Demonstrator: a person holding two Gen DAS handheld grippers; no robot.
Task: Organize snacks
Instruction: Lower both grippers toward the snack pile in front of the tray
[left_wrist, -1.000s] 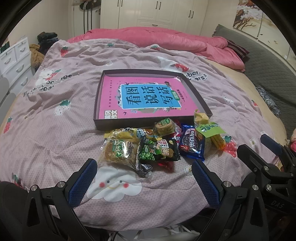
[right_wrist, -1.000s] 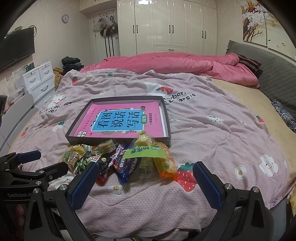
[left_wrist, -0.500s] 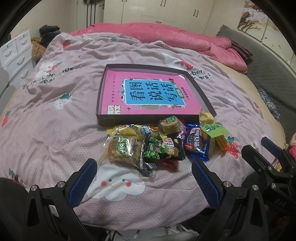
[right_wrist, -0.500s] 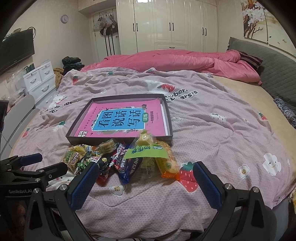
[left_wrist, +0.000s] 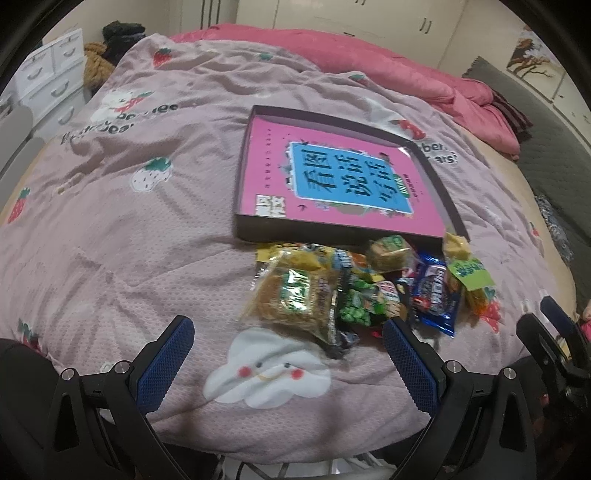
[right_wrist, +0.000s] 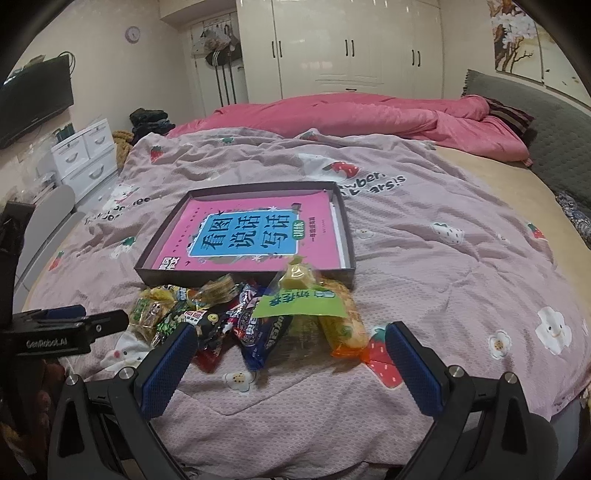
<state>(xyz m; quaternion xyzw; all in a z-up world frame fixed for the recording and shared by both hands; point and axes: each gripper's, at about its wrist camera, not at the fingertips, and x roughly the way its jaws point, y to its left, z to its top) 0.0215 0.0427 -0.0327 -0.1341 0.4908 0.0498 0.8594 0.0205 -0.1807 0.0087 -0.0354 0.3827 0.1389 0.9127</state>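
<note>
A pile of wrapped snacks lies on the bedspread before a dark shallow box (left_wrist: 243, 177) (right_wrist: 347, 236) that holds a pink book (left_wrist: 347, 177) (right_wrist: 258, 236). The pile has a clear bag of brown cakes (left_wrist: 295, 295), a green pea packet (left_wrist: 365, 306), a blue packet (left_wrist: 436, 291) (right_wrist: 266, 328) and a yellow bag with a green label (left_wrist: 469, 273) (right_wrist: 303, 302). My left gripper (left_wrist: 288, 358) is open, just short of the pile's left end. My right gripper (right_wrist: 291, 358) is open, just short of the blue packet and yellow bag.
The bed has a pink strawberry-print spread (left_wrist: 129, 240) and a rumpled red quilt (right_wrist: 369, 118) at the back. White drawers (right_wrist: 86, 155) and a TV (right_wrist: 33, 103) stand at the left. Wardrobes (right_wrist: 351, 48) line the far wall.
My left gripper has moved forward and left and tilted down, so the snacks and box now sit right of centre. My right gripper has crept slightly closer. Both jaws stay open.
</note>
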